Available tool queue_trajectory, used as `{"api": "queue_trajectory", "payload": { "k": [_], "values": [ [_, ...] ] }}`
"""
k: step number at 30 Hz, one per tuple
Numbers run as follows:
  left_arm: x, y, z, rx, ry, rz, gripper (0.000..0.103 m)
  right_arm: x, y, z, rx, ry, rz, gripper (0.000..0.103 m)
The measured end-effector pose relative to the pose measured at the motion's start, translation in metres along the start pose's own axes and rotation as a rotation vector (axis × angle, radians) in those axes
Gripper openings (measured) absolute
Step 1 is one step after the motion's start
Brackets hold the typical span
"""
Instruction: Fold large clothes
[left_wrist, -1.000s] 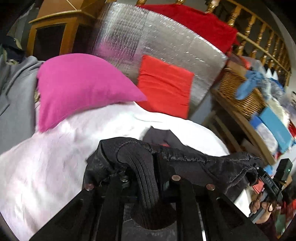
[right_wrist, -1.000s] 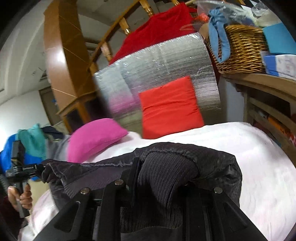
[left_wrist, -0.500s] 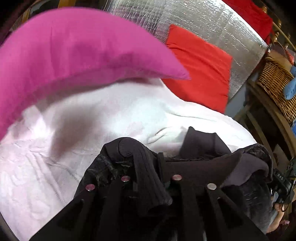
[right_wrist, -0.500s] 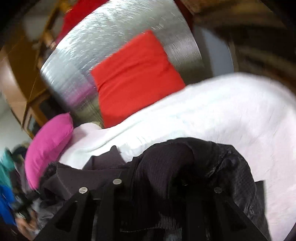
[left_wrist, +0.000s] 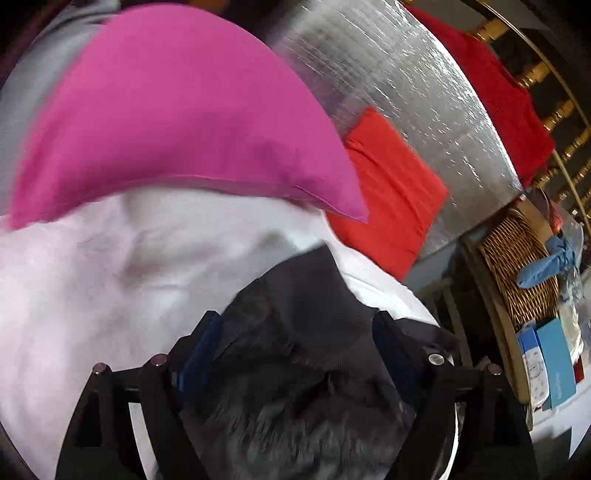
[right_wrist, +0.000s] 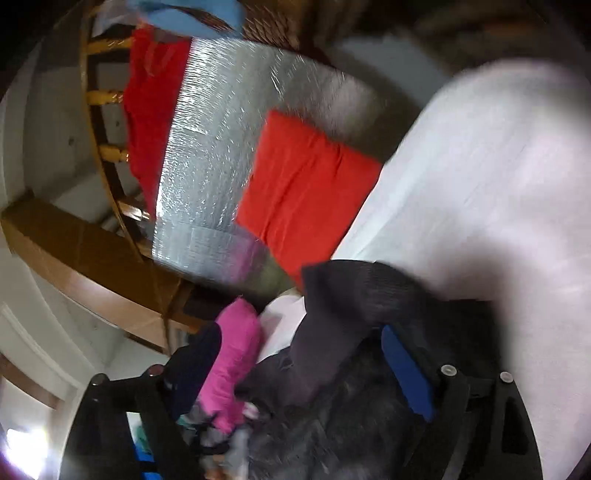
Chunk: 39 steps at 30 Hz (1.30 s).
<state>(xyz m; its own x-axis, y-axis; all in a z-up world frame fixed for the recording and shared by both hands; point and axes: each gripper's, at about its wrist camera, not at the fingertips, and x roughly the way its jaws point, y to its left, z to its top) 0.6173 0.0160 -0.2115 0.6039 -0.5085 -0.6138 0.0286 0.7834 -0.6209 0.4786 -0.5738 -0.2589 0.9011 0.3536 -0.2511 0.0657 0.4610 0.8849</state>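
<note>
A large black garment lies bunched on the white bed sheet, one dark corner reaching toward the pillows. My left gripper has its jaws opening wide, the blue pads bare, and the cloth lies loose between them. In the right wrist view, which is rolled sideways, the same black garment spreads under my right gripper. Its jaws are also opening, and the cloth between them is not pinched. The lower part of the garment is hidden behind both grippers.
A pink pillow and a red pillow lean at the head of the bed against a silver foil board. To the right stand a wicker basket and blue boxes on a wooden shelf. Red cloth hangs on the railing.
Both grippers were shut on the black garment's ribbed edge and carried it down toward the pillows. Both jaws now stand wide and the garment has dropped onto the sheet. The right view has rolled sideways.
</note>
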Motion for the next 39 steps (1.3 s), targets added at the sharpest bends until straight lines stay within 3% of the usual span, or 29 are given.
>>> {"api": "queue_trajectory", "payload": {
  "k": [3, 7, 12, 15, 17, 23, 26, 29, 39],
  "values": [
    [-0.040, -0.003, -0.027, 0.011, 0.010, -0.009, 0.084, -0.043, 0.013, -0.018, -0.074, 0.010, -0.057, 0.091],
    [-0.084, 0.004, -0.094, 0.031, -0.033, 0.029, 0.084, -0.092, 0.011, -0.057, -0.072, 0.012, -0.089, 0.091],
    [-0.105, 0.020, -0.165, -0.008, -0.021, 0.139, 0.084, -0.117, -0.008, -0.103, -0.003, 0.058, -0.110, 0.091],
    [-0.097, 0.023, -0.188, 0.013, 0.006, 0.237, 0.084, -0.115, -0.018, -0.127, 0.055, 0.103, -0.113, 0.091],
    [-0.088, 0.021, -0.190, 0.050, 0.034, 0.287, 0.084, -0.110, -0.021, -0.137, 0.061, 0.117, -0.119, 0.091],
    [-0.064, 0.044, -0.180, -0.071, 0.070, 0.229, 0.084, -0.081, -0.045, -0.147, 0.129, 0.133, -0.162, 0.091],
    [-0.055, 0.057, -0.170, -0.165, 0.050, 0.148, 0.084, -0.069, -0.056, -0.145, 0.154, 0.110, -0.164, 0.091],
    [-0.050, 0.066, -0.161, -0.218, 0.020, 0.133, 0.084, -0.054, -0.064, -0.141, 0.154, 0.092, -0.194, 0.091],
    [-0.033, 0.080, -0.137, -0.342, -0.058, 0.067, 0.083, -0.033, -0.076, -0.107, 0.163, -0.017, -0.155, 0.092]
  ]
}}
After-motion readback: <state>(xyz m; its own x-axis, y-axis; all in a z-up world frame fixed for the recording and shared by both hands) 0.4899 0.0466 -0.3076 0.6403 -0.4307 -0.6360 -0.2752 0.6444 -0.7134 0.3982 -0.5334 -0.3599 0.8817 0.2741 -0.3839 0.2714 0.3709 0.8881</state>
